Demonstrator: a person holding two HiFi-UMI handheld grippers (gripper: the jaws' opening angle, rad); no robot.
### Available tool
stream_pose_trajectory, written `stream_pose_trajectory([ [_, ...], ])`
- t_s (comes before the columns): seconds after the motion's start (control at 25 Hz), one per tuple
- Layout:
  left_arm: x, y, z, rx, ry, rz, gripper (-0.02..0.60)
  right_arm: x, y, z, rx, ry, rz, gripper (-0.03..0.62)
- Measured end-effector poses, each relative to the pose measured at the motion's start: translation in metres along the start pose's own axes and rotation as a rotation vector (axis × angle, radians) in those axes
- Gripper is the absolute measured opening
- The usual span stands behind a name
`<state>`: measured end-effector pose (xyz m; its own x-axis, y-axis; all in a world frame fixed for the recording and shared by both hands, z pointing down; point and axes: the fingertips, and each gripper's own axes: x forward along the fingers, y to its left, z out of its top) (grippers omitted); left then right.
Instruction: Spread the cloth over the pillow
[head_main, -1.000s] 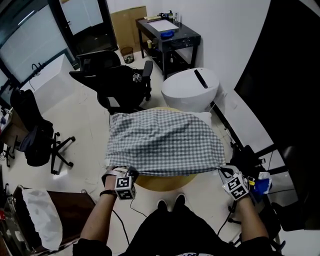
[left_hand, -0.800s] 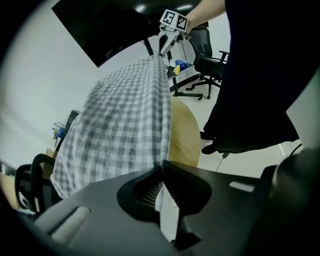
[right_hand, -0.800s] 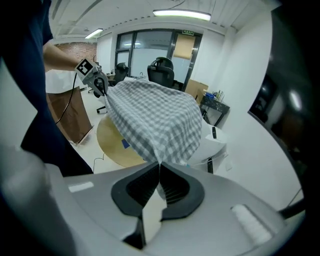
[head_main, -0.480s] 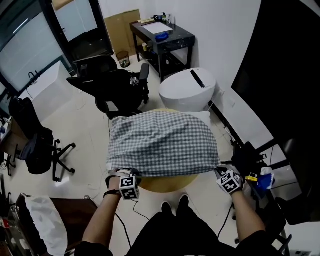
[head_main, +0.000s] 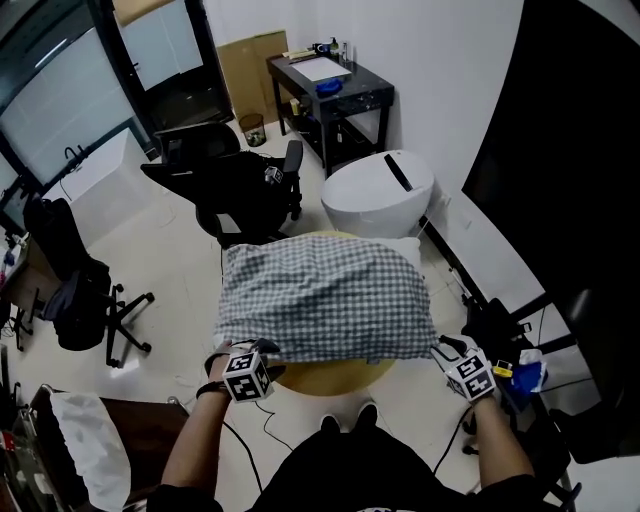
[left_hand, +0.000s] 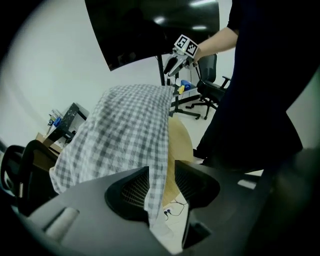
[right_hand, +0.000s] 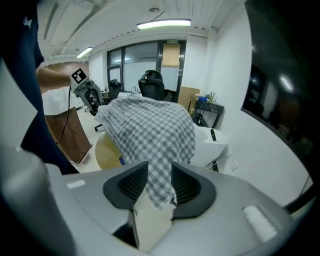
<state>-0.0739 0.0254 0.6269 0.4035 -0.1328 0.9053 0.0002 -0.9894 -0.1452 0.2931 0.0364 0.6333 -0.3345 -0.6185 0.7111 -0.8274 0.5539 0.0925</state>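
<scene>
Gingham cloth over plump pillow

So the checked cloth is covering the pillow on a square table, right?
Not quite. The table is round, not square, as the head view shows where its wooden edge curves out from under the near side. The rest is right: the checked cloth covers the pillow on it, and only a white corner peeks out at the far right.
</scene>
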Motion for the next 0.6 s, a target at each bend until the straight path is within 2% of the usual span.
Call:
stream_pose_trajectory([
  [0.16, -0.028, 0.024, 0.037, -0.009, -0.059, 0.057, 0.151, -0.018, -0.018, 0.038, -0.027, -0.1, 0.003, 0.156],
  [0.28, -0.045, 0.055, 0.066, -0.014, -0.099, 0.133, 0.15, -0.023, -0.034, 0.075, -0.047, -0.185, 0.018, 0.156],
  [0.36, -0.056, 0.078, 0.086, -0.025, -0.124, 0.179, 0.15, -0.023, -0.039, 0.1, -0.099, -0.23, 0.046, 0.156],
  [0.48, -0.074, 0.116, 0.112, -0.028, -0.155, 0.241, 0.15, -0.016, -0.044, 0.135, -0.176, -0.269, 0.092, 0.156],
  [0.6, -0.087, 0.155, 0.128, -0.035, -0.18, 0.275, 0.15, -0.002, -0.052, 0.171, -0.186, -0.303, 0.123, 0.156],
])
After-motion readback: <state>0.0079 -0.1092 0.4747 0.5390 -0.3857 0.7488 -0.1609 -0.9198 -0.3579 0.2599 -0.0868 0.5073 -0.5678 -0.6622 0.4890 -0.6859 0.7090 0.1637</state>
